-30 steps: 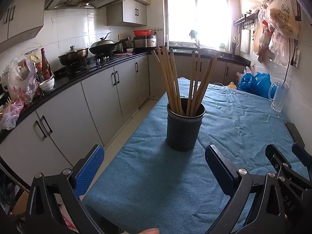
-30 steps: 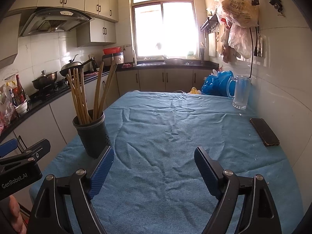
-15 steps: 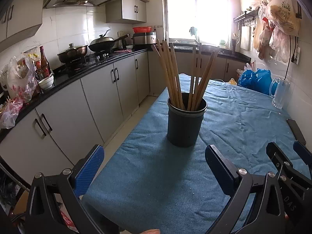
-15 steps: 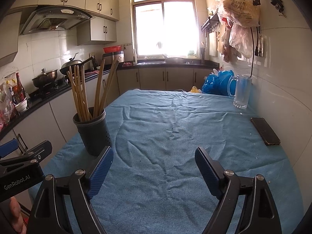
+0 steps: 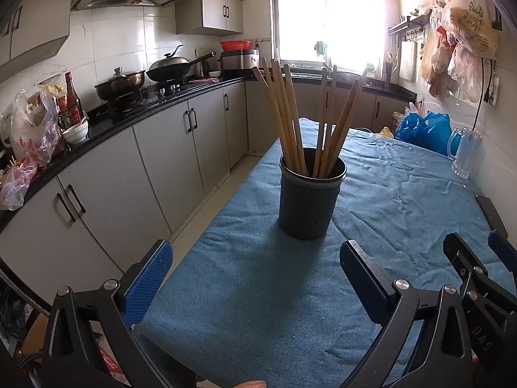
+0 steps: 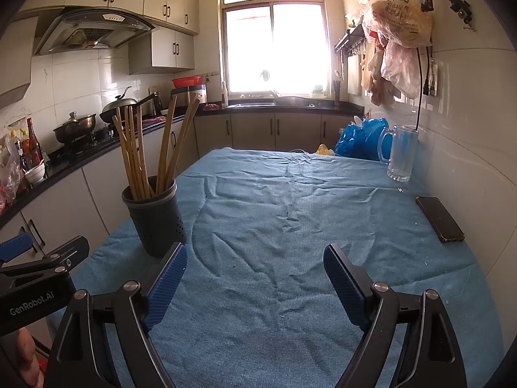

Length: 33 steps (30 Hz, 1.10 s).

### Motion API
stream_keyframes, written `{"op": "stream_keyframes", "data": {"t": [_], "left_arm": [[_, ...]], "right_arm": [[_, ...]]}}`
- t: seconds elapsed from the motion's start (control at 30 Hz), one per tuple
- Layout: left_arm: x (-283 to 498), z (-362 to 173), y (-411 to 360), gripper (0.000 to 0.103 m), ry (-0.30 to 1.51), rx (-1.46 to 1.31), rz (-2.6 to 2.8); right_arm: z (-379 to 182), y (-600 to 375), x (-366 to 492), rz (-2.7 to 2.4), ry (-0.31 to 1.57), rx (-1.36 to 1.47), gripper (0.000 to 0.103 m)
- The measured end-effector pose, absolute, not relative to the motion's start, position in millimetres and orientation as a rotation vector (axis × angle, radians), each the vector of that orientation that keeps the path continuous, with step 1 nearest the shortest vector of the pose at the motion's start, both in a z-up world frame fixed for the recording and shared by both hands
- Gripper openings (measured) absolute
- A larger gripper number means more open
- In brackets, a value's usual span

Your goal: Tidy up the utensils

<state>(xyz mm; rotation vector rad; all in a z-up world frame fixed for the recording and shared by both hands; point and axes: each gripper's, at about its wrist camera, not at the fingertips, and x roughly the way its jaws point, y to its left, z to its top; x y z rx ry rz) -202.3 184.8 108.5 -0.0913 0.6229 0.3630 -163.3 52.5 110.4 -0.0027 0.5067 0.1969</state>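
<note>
A dark round utensil holder stands upright on the blue tablecloth, near the table's left edge. Several wooden chopsticks stand in it, fanned out. My left gripper is open and empty, a short way in front of the holder. In the right wrist view the holder and chopsticks are at the left, just beyond my left finger. My right gripper is open and empty over bare cloth. The left gripper's body shows at the lower left there.
A black phone lies near the right wall. A glass mug and blue plastic bags sit at the table's far right. The floor gap and grey kitchen cabinets run along the table's left edge. Bags hang on the right wall.
Both grippers have risen and tilted slightly, so the holder sits a little lower and nearer in the views. Both stay open and empty. The holder and chopsticks have not moved.
</note>
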Motion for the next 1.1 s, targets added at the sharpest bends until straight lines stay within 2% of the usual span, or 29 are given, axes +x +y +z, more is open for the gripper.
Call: {"op": "stream_keyframes", "data": {"t": [1.1], "left_arm": [[-194, 93, 189, 0.103, 0.665, -0.109, 0.361]], "right_arm": [[106, 58, -161, 0.199, 0.518, -0.015, 0.092]]}}
